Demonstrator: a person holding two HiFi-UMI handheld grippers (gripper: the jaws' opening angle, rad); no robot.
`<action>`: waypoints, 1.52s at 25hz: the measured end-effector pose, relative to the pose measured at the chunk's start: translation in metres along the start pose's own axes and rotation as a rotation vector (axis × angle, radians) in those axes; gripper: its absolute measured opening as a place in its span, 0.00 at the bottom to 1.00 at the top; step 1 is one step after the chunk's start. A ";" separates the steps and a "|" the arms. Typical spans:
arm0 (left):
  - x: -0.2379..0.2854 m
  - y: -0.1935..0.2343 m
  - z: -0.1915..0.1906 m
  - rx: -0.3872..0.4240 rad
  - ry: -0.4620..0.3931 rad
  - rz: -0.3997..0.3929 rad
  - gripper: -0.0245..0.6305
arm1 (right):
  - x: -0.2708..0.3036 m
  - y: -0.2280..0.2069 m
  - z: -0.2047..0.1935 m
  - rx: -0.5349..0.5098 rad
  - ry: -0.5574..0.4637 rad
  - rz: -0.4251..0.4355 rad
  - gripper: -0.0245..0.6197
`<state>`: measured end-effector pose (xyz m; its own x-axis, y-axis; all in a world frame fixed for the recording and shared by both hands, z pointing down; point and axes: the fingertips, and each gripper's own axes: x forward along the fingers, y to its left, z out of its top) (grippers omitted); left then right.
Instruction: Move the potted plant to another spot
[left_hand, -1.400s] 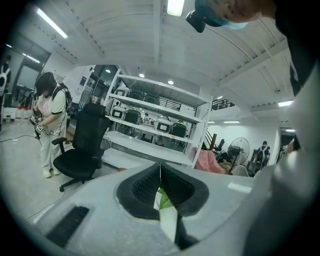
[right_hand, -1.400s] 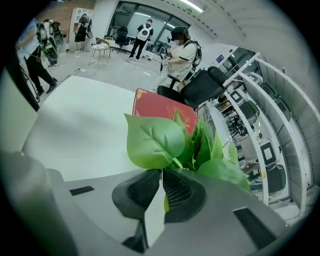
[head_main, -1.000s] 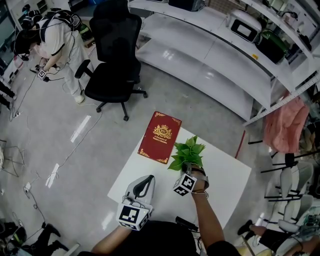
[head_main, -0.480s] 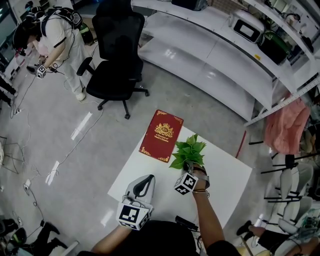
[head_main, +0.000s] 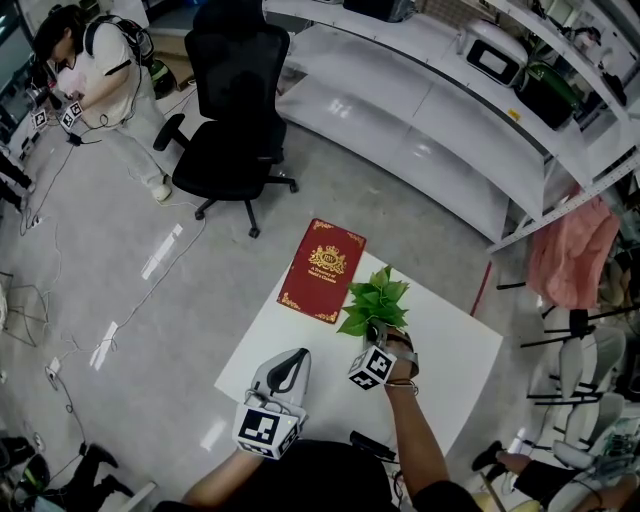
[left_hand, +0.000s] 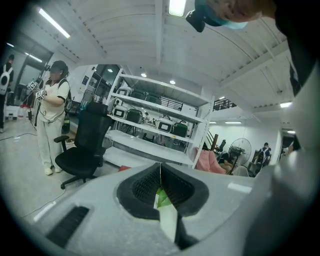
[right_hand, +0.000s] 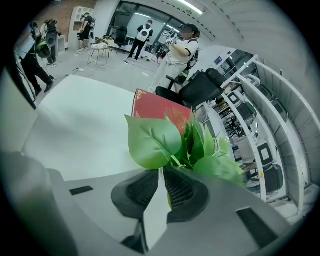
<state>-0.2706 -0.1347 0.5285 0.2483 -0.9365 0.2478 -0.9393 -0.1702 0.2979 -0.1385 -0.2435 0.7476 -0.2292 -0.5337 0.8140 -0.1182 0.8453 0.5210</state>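
Note:
The potted plant (head_main: 374, 303) shows as a bunch of green leaves on the white table (head_main: 455, 350), just right of a red book (head_main: 322, 270). Its pot is hidden under the leaves and my right gripper (head_main: 377, 330). In the right gripper view the plant's leaves (right_hand: 155, 140) rise straight off the tips of the right gripper (right_hand: 161, 170), whose jaws are pressed together on the stems. My left gripper (head_main: 291, 359) hovers over the table's near-left part, apart from the plant. In the left gripper view the left gripper (left_hand: 160, 167) has its jaws together and holds nothing.
A black office chair (head_main: 235, 110) stands on the floor beyond the table, and long white shelves (head_main: 430, 110) run along the back. A person (head_main: 100, 70) stands at the far left among cables. A pink cloth (head_main: 570, 255) hangs at the right.
Both grippers and the plant stay where they were. The person at the far left has straightened up from a bent posture.

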 end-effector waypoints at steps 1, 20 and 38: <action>0.000 -0.001 0.000 0.001 -0.001 -0.001 0.07 | -0.001 -0.001 0.000 0.000 -0.001 -0.003 0.07; -0.003 -0.045 0.005 0.012 -0.021 -0.075 0.07 | -0.083 -0.024 -0.008 0.282 -0.143 -0.031 0.07; 0.012 -0.146 0.003 0.067 -0.032 -0.217 0.07 | -0.216 -0.041 -0.107 1.093 -0.445 -0.168 0.07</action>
<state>-0.1310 -0.1218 0.4846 0.4392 -0.8849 0.1548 -0.8788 -0.3875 0.2785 0.0195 -0.1653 0.5775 -0.4215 -0.7670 0.4837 -0.8899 0.4525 -0.0580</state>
